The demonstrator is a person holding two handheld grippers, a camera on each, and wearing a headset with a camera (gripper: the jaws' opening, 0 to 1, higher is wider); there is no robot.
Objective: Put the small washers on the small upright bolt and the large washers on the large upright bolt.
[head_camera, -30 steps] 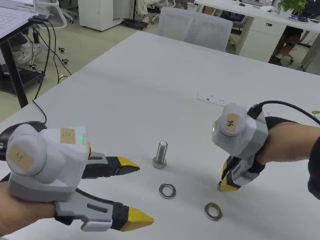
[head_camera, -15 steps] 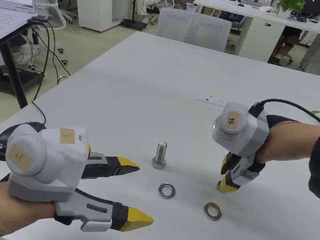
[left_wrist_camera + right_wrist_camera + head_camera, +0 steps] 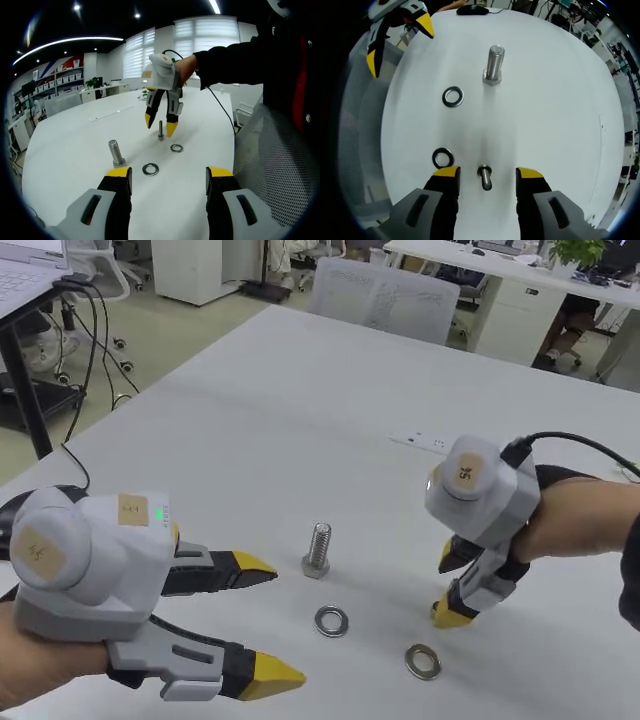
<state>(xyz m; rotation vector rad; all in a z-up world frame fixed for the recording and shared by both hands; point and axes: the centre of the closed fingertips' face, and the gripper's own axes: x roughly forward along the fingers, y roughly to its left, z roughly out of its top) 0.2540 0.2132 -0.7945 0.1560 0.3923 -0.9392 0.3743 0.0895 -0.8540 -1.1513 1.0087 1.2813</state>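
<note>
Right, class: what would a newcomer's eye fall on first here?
Two yellow-tipped grippers over the white table: the left gripper open at the near left, the right gripper open with the small upright bolt between its jaws. Between them stands the large upright bolt, two washers lying flat nearby.

Large bolt (image 3: pixel 317 548): bare silvery metal, the threaded shank ridged and bright, the hex head smoother. Small bolt (image 3: pixel 484 177): the same pale metal, finely threaded, with a shiny top. First washer (image 3: pixel 331 620) and second washer (image 3: pixel 423 661): flat polished metal rings, darker grey at the rims. Left claw (image 3: pixel 287 624) and right claw (image 3: pixel 443 587): smooth matt light-grey plastic shells, black matt plastic fingers, yellow tips with a slight gloss (plastic or rubber, hard to tell). Surface (image 3: pixel 300 420): white, smooth and mostly matt, with a faint sheen that carries soft shadows. Sleeve (image 3: pixel 235 55): dark matt cloth.
</note>
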